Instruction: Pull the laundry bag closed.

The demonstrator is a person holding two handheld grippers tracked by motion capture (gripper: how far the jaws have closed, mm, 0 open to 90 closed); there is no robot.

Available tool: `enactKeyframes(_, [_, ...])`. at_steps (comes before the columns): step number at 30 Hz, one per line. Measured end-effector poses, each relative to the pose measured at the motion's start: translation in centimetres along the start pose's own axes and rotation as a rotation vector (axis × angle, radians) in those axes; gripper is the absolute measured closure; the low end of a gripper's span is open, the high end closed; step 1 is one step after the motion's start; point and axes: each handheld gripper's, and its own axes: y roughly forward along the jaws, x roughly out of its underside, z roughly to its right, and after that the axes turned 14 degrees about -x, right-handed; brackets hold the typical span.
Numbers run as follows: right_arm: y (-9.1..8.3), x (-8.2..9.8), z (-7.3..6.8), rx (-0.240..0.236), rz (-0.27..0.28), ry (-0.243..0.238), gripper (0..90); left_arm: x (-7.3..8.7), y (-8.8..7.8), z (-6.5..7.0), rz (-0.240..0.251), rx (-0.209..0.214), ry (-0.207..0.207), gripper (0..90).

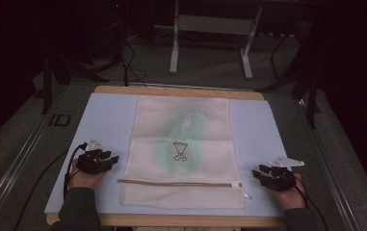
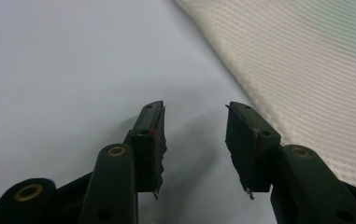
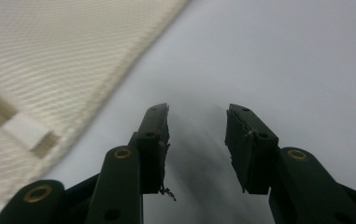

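Approach step, by the look of it: mesh bag point(image 1: 183, 154) flat at mid-mat, left gripper point(image 1: 108, 161) just off its left edge and right gripper point(image 1: 262, 173) just off its right, both wide open and empty; next, probably closing in on the bag's edges.

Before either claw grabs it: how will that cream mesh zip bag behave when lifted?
The mesh bag lies flat with fold creases across it, so it is probably thin and floppy and would drape from one pinched edge. Its open weave suggests little weight and decent grip. On the smooth blue mat, a push would likely slide or bunch it.
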Motion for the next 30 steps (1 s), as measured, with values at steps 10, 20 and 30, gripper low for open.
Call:
enactKeyframes(10, [0.8,-1.2,-1.5,-0.056,-0.050,-0.043,55.6,-0.1,0.2,0.3,-0.010,0.077,0.039,57.0])
enactKeyframes(20, [1.1,-1.9,-2.7,-0.067,-0.062,-0.084,51.9,-0.5,0.0,0.8,-0.014,0.099,0.086,58.4])
enactKeyframes(30, [1.7,-2.8,-4.4,-0.104,-0.082,-0.138,55.1,-0.8,-0.2,0.9,-0.007,0.125,0.100,63.1])
